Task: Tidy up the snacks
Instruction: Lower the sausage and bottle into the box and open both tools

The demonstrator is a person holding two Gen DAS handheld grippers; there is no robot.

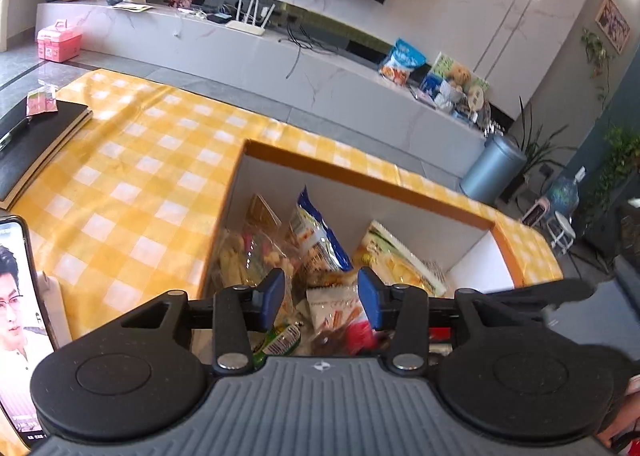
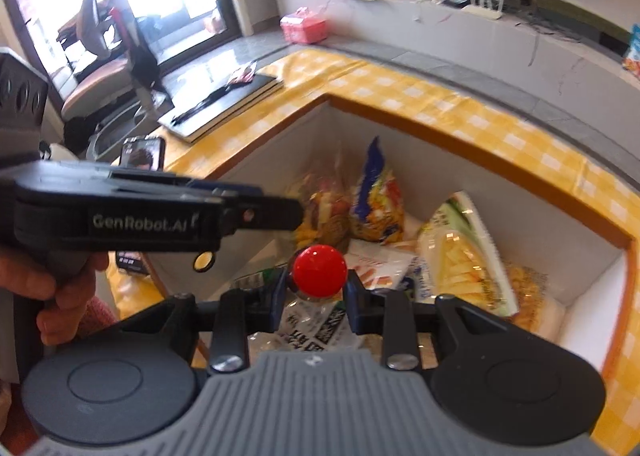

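Observation:
A white box with an orange rim [image 1: 360,172] [image 2: 440,124] sits on the table and holds several snack packs. Among them are a blue and yellow bag [image 1: 320,232] [image 2: 376,200], a clear pack of yellow chips [image 1: 400,264] [image 2: 460,252] and a white packet [image 1: 336,304]. My left gripper [image 1: 322,292] hangs over the box's near side, open, with nothing between its blue pads. It also shows from the side in the right wrist view [image 2: 288,208]. My right gripper [image 2: 318,298] is shut on a red-capped item [image 2: 319,270] above the box.
A yellow checked cloth [image 1: 132,184] covers the table. A black notebook [image 1: 36,144] and a phone with a lit screen [image 1: 16,316] lie left of the box. A person's hand [image 2: 48,288] holds the left gripper. More snack bags [image 1: 404,60] stand on the marble ledge behind.

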